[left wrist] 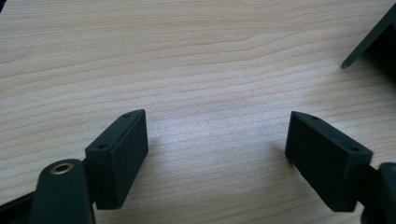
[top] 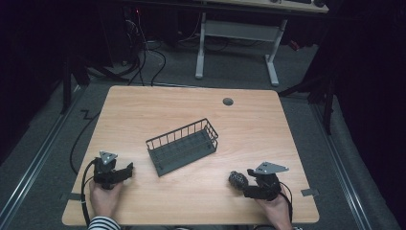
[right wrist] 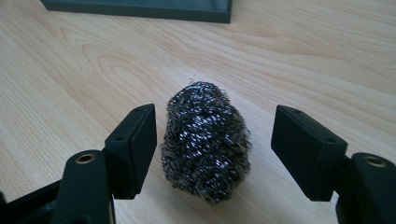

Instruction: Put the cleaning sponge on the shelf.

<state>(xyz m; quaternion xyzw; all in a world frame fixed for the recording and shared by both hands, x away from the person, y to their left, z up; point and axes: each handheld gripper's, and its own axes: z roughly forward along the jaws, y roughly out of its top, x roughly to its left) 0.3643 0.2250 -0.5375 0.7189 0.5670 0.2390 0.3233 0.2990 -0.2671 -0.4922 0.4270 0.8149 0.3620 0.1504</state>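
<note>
At the desk's point(top: 143, 103) near right corner, a steel wool scrubber point(right wrist: 205, 140) lies on the wood between the spread jaws of the right gripper point(right wrist: 212, 140), left pad just beside it, right pad clearly off, nothing clamped. Dark wire basket point(top: 182, 146) sits mid-desk, well apart from the scrubber. Left gripper point(left wrist: 217, 149) rests near the left corner, jaws wide apart over bare wood, holding nothing.

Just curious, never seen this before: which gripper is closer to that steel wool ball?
Right. The right gripper has the steel wool ball between its open jaws; the left gripper sits far across the table.
</note>
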